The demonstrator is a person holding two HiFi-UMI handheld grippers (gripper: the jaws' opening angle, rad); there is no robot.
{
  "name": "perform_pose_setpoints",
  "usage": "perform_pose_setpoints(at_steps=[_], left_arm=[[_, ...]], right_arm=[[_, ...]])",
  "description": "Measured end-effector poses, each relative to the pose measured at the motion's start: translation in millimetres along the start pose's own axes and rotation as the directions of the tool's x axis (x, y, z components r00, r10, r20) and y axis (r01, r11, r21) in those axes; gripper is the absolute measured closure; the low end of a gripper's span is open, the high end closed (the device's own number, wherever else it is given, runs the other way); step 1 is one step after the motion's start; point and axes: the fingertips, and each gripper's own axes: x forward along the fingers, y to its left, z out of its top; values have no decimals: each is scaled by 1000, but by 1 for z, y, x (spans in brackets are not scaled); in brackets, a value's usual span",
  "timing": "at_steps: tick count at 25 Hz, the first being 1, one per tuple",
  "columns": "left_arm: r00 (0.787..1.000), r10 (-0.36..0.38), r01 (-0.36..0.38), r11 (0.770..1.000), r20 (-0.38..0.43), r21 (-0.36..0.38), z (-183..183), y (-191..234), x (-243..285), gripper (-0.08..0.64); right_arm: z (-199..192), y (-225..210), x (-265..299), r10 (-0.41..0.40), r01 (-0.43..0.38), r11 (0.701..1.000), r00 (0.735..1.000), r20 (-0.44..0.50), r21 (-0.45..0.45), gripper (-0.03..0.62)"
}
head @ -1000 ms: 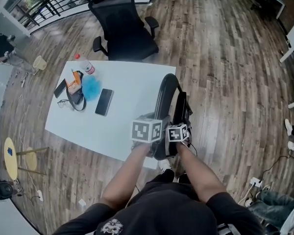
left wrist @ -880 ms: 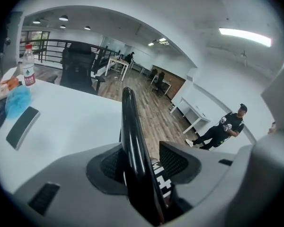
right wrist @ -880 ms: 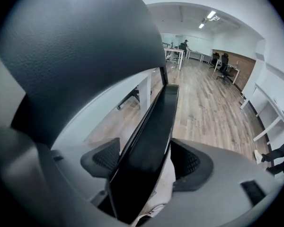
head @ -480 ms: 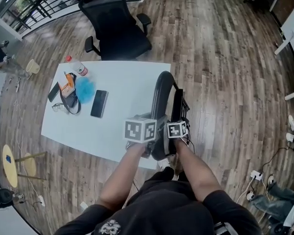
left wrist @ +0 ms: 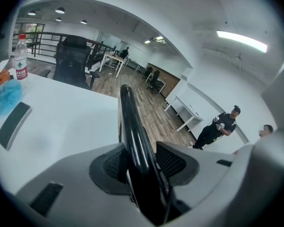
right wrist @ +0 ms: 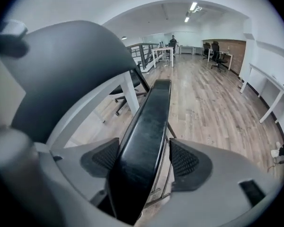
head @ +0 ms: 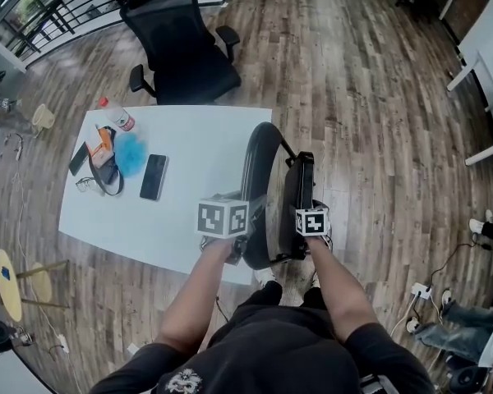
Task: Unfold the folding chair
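Note:
The black folding chair stands at the white table's near right corner. Its curved back frame (head: pixel 255 161) and its seat (head: pixel 298 191) are spread a little apart. My left gripper (head: pixel 245 249) has the frame's glossy black tube (left wrist: pixel 130 122) between its jaws. The jaws are closing and both pads sit against the tube, as the left gripper (left wrist: pixel 139 167) view shows. My right gripper (head: pixel 301 249) is shut on the seat's near edge. In the right gripper (right wrist: pixel 144 162) view the padded seat (right wrist: pixel 151 117) runs away between the pads.
The white table (head: pixel 189 146) carries a phone (head: pixel 154 176), a blue puff (head: pixel 131 154), a bottle (head: pixel 117 115) and small items at its left. A black office chair (head: pixel 181 56) stands behind it. Wooden floor lies to the right, with a power strip (head: pixel 416 290).
The seat has swung right, away from the back frame, and my right gripper has gone with it. The left gripper has kept its place on the frame.

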Motion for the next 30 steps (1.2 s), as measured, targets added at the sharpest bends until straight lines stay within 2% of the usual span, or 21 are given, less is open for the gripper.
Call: perform_pose_setpoints(at_steps=[4, 8, 11, 12, 16, 21, 24, 30], left_arm=[[999, 39, -39, 999, -18, 5, -3, 3, 5, 390], [994, 108, -108, 994, -33, 5, -11, 12, 14, 370], [991, 123, -123, 992, -50, -12, -17, 11, 26, 370], [991, 120, -121, 993, -65, -15, -20, 9, 32, 370], [982, 133, -133, 991, -136, 5, -31, -6, 53, 370], [963, 180, -175, 984, -199, 46, -43, -24, 82, 370], [951, 204, -194, 979, -231, 65, -50, -34, 99, 368], [916, 260, -235, 965, -306, 116, -70, -46, 134, 368]], right_arm=[[-7, -25, -5, 134, -135, 991, 991, 9, 3, 264], [-21, -54, -6, 235, -233, 970, 971, -38, 64, 258], [-35, -67, -7, 331, -323, 940, 942, -61, 105, 242], [-39, -76, -8, 349, -340, 932, 936, -54, 129, 216], [-46, -119, -12, 416, -405, 872, 909, 17, 276, 209], [-66, -182, -12, 473, -456, 811, 880, 48, 366, 209], [-81, -218, -8, 489, -466, 795, 871, 44, 388, 209], [-118, -290, 13, 482, -455, 774, 874, 56, 441, 209]])
